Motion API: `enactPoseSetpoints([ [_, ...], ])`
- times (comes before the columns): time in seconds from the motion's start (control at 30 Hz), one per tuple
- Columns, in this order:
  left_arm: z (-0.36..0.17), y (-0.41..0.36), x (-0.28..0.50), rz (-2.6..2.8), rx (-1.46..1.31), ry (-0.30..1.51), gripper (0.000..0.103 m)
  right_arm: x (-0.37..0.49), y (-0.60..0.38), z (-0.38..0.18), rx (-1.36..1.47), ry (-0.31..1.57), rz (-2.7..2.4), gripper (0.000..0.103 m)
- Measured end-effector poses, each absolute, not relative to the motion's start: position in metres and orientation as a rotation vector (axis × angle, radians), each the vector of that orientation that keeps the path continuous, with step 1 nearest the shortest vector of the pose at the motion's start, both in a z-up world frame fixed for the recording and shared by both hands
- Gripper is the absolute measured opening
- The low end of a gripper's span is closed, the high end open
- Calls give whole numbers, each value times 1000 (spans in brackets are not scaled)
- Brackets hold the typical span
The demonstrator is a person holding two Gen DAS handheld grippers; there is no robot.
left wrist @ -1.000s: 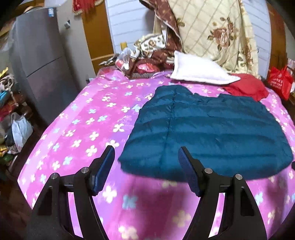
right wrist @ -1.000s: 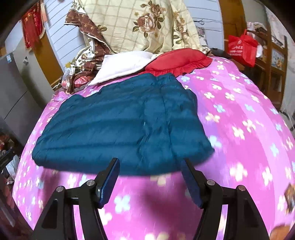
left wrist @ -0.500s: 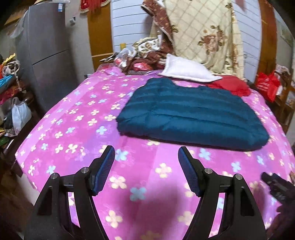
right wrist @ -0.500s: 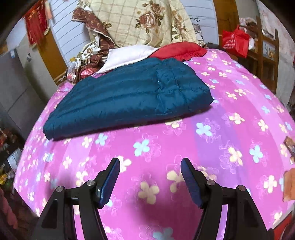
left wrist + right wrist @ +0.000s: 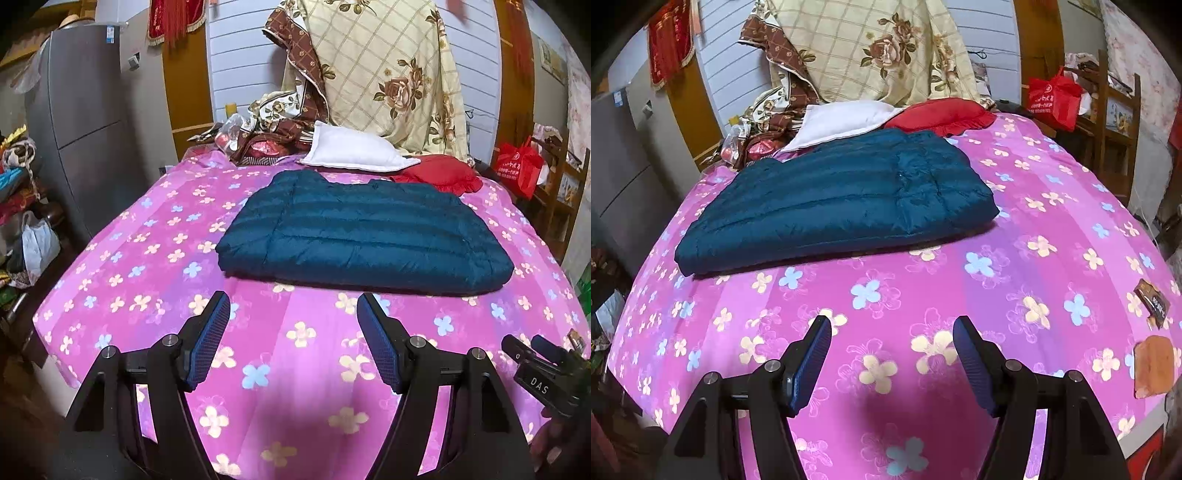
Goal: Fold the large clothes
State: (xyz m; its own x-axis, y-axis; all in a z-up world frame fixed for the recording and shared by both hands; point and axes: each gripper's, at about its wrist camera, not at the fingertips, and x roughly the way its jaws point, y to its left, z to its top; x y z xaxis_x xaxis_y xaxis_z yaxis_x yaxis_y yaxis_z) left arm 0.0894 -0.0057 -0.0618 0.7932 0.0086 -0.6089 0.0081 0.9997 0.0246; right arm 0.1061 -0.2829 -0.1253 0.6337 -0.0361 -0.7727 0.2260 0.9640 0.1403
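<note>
Pink flowered bedspread [image 5: 155, 258], teal puffer jacket [image 5: 362, 236] folded flat across the middle.

Lying behind it, touching the far edge: white pillow [image 5: 351, 151] and red cushion [image 5: 439, 173]. Hovering low over bare bedspread, well short of the jacket: left gripper [image 5: 293, 317], jaws wide apart, holding nothing; right gripper [image 5: 892, 339], likewise spread and empty. Off to the left, grey fridge [image 5: 85, 122].

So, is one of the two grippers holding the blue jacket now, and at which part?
Nothing is held. The left gripper and right gripper are open, short of the folded blue jacket on the bed.
</note>
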Motion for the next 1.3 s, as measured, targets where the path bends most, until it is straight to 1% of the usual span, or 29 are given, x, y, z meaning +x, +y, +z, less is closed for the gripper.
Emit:
enactPoseSetpoints([
  [0.23,-69,-3,92,-8,-2,698,71,105,-283,-125,221,867,-152,66],
  [1.3,-87,-4,100,-59,-33,778,71,112,-267,-138,166,905,-149,66],
])
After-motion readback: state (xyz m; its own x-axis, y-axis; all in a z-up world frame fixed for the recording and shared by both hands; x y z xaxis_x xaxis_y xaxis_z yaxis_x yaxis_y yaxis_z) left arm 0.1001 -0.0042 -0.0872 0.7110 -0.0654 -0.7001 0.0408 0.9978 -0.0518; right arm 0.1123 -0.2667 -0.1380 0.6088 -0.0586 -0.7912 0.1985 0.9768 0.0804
